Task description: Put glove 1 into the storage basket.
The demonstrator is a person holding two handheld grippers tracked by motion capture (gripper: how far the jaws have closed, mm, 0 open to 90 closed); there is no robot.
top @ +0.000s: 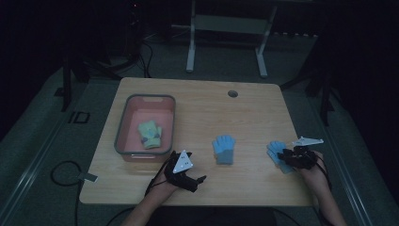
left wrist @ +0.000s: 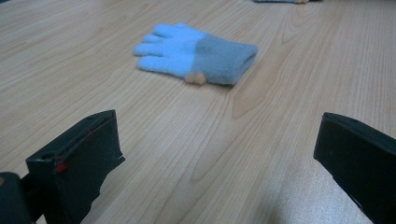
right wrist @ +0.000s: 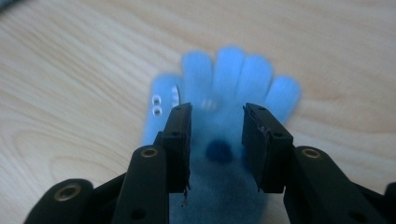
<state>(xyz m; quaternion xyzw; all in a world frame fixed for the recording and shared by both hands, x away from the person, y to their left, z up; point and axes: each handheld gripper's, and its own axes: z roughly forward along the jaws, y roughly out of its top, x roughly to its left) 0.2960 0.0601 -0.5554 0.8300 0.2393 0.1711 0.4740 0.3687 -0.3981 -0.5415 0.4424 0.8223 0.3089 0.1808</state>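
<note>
A light-blue glove with a grey cuff [top: 223, 149] lies flat mid-table; in the left gripper view this same glove [left wrist: 196, 53] lies ahead of the jaws, fingers to the left. My left gripper [top: 200, 183] [left wrist: 218, 126] rests low near the front edge, wide open, with bare wood between its jaws. A second blue glove [top: 274, 148] [right wrist: 233, 70] lies at the right. My right gripper [top: 282, 155] [right wrist: 217, 108] hangs over its cuff end, its jaws partly apart above the fabric and not pressing on it.
A pink bin with a grey rim [top: 123, 125] stands at the left of the wooden table [top: 202, 113], with a green-and-yellow glove [top: 150, 134] lying inside. A round cable hole [top: 232, 93] sits near the table's far edge. A white frame [top: 226, 28] stands on the floor beyond.
</note>
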